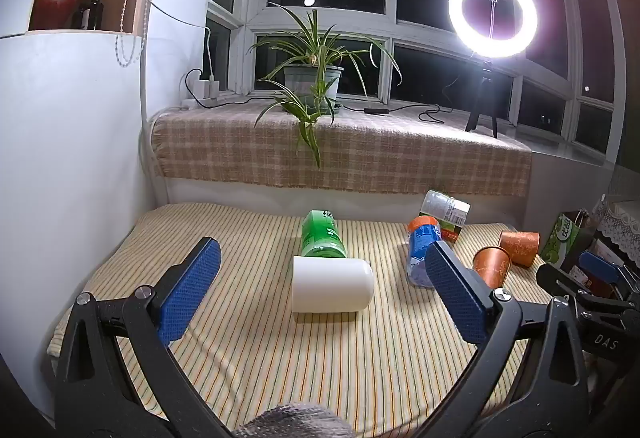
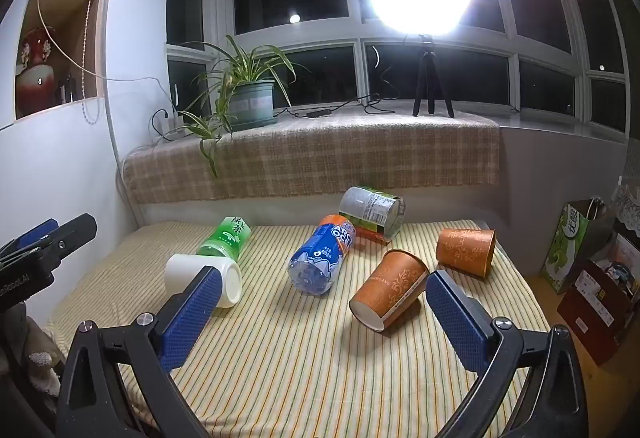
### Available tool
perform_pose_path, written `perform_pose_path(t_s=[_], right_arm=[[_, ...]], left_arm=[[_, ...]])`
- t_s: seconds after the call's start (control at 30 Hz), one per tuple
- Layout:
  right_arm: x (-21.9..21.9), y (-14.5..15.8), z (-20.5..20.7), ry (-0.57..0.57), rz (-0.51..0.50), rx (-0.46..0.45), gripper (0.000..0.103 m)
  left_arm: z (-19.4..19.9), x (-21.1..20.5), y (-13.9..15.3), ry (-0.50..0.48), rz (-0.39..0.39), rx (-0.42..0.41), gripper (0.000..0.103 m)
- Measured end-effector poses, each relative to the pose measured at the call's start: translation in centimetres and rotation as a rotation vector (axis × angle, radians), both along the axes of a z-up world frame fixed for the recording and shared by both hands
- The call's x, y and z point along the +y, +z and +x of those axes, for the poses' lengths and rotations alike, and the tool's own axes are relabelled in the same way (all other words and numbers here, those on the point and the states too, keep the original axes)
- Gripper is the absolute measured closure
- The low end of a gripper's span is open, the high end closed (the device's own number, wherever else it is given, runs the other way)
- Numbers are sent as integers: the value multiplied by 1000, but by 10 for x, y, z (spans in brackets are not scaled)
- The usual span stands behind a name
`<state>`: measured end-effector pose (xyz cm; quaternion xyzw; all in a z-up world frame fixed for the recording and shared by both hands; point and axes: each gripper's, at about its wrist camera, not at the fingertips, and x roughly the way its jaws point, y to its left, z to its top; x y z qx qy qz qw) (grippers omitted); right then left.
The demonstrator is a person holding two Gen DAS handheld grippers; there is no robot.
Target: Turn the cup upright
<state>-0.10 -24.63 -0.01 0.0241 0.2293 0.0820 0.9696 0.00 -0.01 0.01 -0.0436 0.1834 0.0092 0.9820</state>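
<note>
A white cup (image 1: pixel 332 284) lies on its side on the striped cloth (image 1: pixel 280 358), just ahead of my open left gripper (image 1: pixel 322 292); in the right wrist view the white cup (image 2: pixel 200 278) is partly hidden behind a finger. Two orange paper cups lie on their sides: the nearer orange cup (image 2: pixel 390 288) ahead of my open, empty right gripper (image 2: pixel 322 298), the farther orange cup (image 2: pixel 466 250) behind it. In the left wrist view the nearer orange cup (image 1: pixel 492 266) and the farther one (image 1: pixel 519 247) lie at the right.
A green bottle (image 1: pixel 322 236), a blue bottle (image 2: pixel 322 258) and a labelled can (image 2: pixel 372 210) lie on the cloth. A plaid-covered ledge (image 1: pixel 340 154) with a potted plant (image 1: pixel 314 78) and ring light (image 1: pixel 492 14) is behind. Bags (image 2: pixel 572 246) stand right of the table.
</note>
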Motion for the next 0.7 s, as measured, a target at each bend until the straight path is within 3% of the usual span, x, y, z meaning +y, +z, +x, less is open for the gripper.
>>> perform_pose_path(t_s=[0.7], right_arm=[[0,0,-1,0,-2,-6,0]], left_arm=[[0,0,0,0,2,1,0]])
